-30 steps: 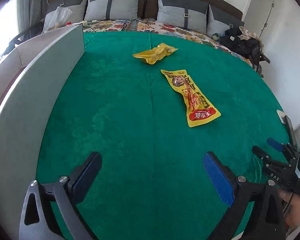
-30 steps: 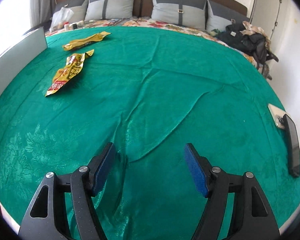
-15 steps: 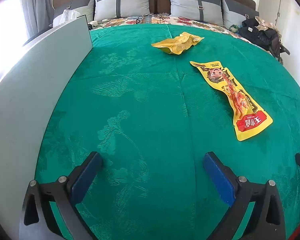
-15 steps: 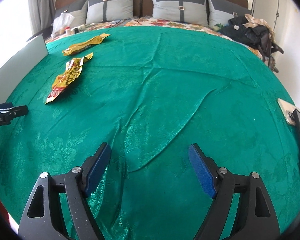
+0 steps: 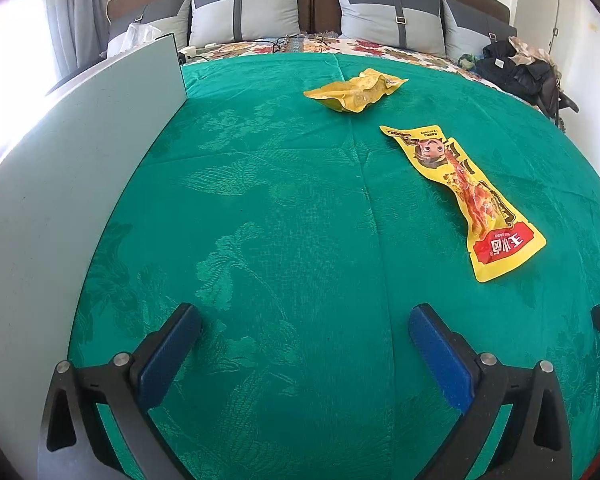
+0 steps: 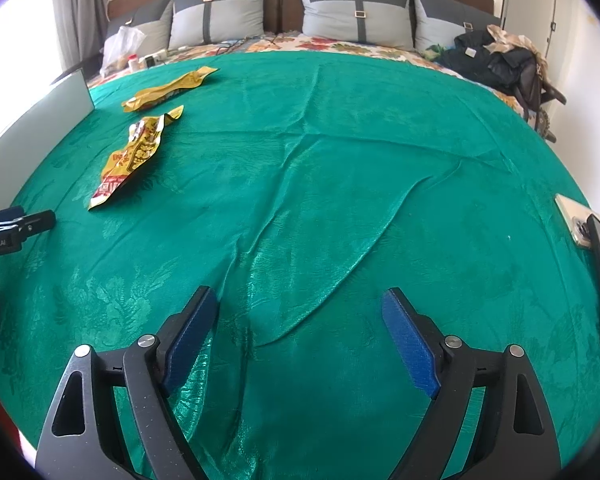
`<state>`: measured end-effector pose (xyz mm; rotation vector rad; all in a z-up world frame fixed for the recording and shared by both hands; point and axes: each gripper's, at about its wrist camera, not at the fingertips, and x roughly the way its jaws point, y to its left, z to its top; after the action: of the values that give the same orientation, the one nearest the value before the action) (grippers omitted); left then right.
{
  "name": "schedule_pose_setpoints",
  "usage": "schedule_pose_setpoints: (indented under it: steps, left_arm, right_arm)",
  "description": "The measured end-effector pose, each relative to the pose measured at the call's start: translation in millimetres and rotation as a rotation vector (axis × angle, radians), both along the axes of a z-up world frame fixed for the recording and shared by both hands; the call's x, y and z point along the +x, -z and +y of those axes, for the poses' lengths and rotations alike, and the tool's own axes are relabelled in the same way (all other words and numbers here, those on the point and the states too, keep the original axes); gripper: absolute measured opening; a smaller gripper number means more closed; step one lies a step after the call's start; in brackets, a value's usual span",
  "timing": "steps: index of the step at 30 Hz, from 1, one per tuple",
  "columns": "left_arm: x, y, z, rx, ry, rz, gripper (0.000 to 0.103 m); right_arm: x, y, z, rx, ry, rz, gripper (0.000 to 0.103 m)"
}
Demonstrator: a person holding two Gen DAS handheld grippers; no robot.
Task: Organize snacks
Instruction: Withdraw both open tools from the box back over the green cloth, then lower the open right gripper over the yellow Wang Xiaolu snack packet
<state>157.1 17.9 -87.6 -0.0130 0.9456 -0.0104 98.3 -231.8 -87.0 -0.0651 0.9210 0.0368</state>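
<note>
Both snack packets lie on the green cloth: the long yellow packet (image 5: 466, 196) ahead of the left gripper (image 5: 304, 344), whose jaws are open and empty, and the crumpled packet (image 5: 356, 90) farther off. The right gripper (image 6: 296, 328) holds nothing, its jaws opening. The flat packet may slide, or the loose cloth may get pinched.

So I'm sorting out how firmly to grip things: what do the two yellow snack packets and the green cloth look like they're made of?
The long snack packet looks like glossy printed plastic film: flat, shiny, with sealed ends. The crumpled packet seems to be the same thin film, since it holds sharp creases. The green cloth looks like a woven fabric with a slight sheen and a raised leaf pattern; it lies in soft folds.
</note>
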Motion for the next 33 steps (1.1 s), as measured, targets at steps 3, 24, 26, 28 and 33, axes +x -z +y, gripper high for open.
schedule_pose_setpoints:
  steps: [3, 24, 26, 28, 33]
  left_arm:
    - [0.0, 0.1, 0.2, -0.002, 0.001, 0.0, 0.103]
    - [0.4, -0.1, -0.2, -0.002, 0.002, 0.0, 0.103]
    - [0.4, -0.1, -0.1, -0.002, 0.002, 0.0, 0.103]
    - [0.4, -0.1, -0.1, -0.002, 0.002, 0.0, 0.103]
    - [0.4, -0.1, -0.1, -0.002, 0.002, 0.0, 0.103]
  right_arm:
    - [0.0, -0.1, -0.3, 0.0, -0.001, 0.0, 0.087]
    - [141.9, -6.6, 140.4, 0.112, -0.202, 0.226, 0.087]
    - [147.7, 2.8, 161.3, 0.051, -0.23, 0.252, 0.089]
    - [145.5, 5.0, 173.0, -0.034, -0.247, 0.238, 0.086]
    - [130.5, -4.2, 146.4, -0.006, -0.227, 0.242, 0.061]
